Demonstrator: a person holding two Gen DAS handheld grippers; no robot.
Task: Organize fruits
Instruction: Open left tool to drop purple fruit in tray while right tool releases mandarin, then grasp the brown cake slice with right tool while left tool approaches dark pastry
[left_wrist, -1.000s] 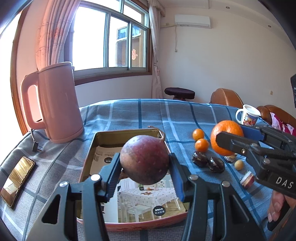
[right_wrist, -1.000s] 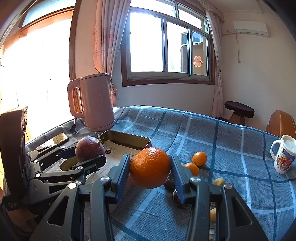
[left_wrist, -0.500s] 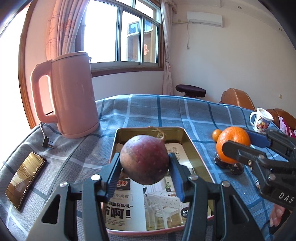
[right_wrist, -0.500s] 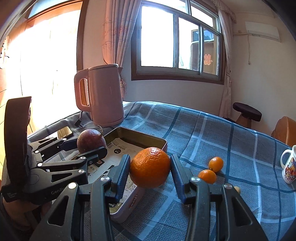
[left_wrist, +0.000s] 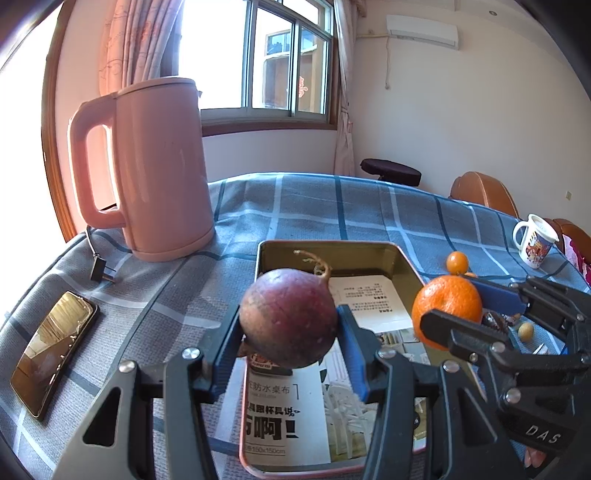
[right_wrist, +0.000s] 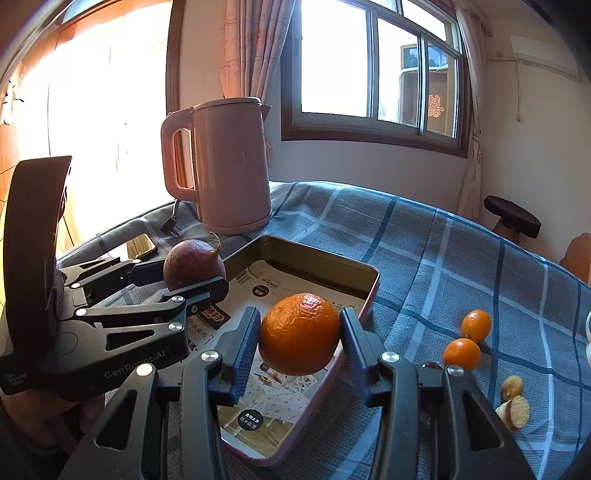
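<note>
Passion fruit: a round, dull purple-brown passion fruit (left_wrist: 288, 317) with a curled dry stem was held above the near half of the tray, clear of the lining.
Left gripper: the left gripper (left_wrist: 288, 334) had its blue jaws closed on the fruit's widest part, one on each side.
Orange: a bright orange (right_wrist: 300, 334) with pebbled, slightly glossy peel hung over the tray's near right edge.
Right gripper: the right gripper (right_wrist: 300, 341) gripped the orange across its middle in the same way.
Handling: both fruits looked light and firm; the purple shell seemed stiff and smooth, likely to slip if pinched off-centre, while the orange peel probably gave a little and offered more grip.
Tray: a shallow rectangular metal tray (left_wrist: 408, 264) with rounded corners and a pinkish rim, lined with printed paper, sat near the front of the surface.
Loose fruit: two small kumquats (right_wrist: 475, 325) and some cut pieces lay to the tray's right.
Surface: the surface (left_wrist: 306, 206) wore a blue plaid woven cloth.
Surroundings: a matte pink kettle (left_wrist: 155, 170) stood behind the tray's far left corner, a phone (left_wrist: 51, 352) lay flat at the left edge, and a printed mug (left_wrist: 535, 242) stood at the far right.
</note>
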